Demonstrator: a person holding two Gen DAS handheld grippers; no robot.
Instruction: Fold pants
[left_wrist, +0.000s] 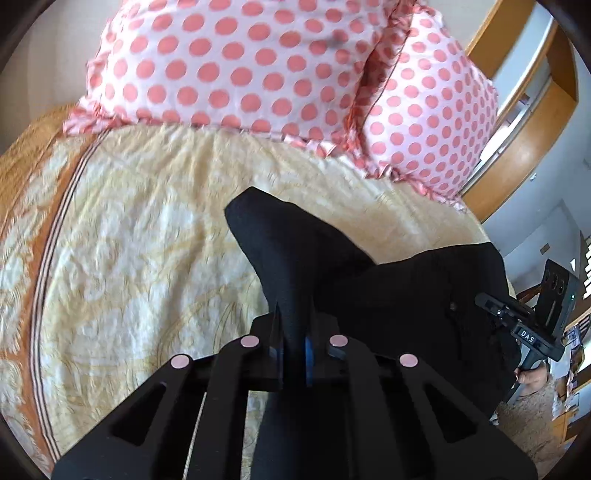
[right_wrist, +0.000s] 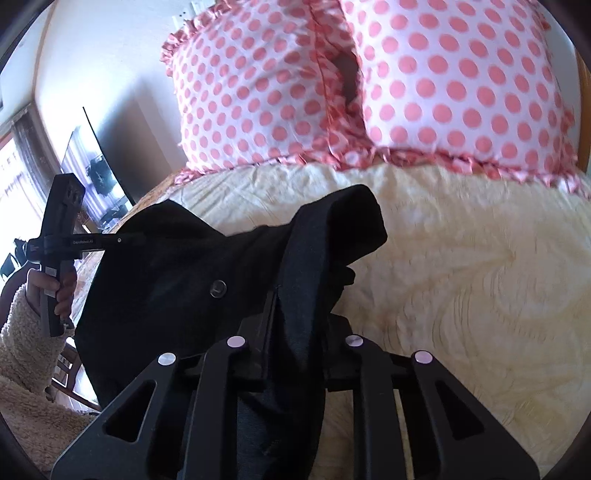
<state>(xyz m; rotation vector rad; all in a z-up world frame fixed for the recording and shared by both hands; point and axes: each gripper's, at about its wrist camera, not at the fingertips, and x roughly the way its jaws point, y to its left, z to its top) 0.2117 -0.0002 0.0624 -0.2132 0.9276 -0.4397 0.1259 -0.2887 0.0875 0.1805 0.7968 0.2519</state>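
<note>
The black pants (left_wrist: 399, 291) hang lifted above the bed, stretched between both grippers. My left gripper (left_wrist: 293, 343) is shut on one corner of the pants' top edge, which sticks up past the fingers. My right gripper (right_wrist: 295, 332) is shut on the other corner of the black pants (right_wrist: 177, 273), near a round button (right_wrist: 218, 288). The right gripper's body shows at the right edge of the left wrist view (left_wrist: 532, 332). The left gripper's body shows at the left of the right wrist view (right_wrist: 59, 254), held by a hand.
A cream and orange patterned bedspread (left_wrist: 140, 258) lies below, also in the right wrist view (right_wrist: 480, 280). Two pink polka-dot pillows (left_wrist: 236, 66) lean at the head of the bed. A wooden headboard (left_wrist: 532, 122) is at the right. A dark screen (right_wrist: 107, 155) stands left.
</note>
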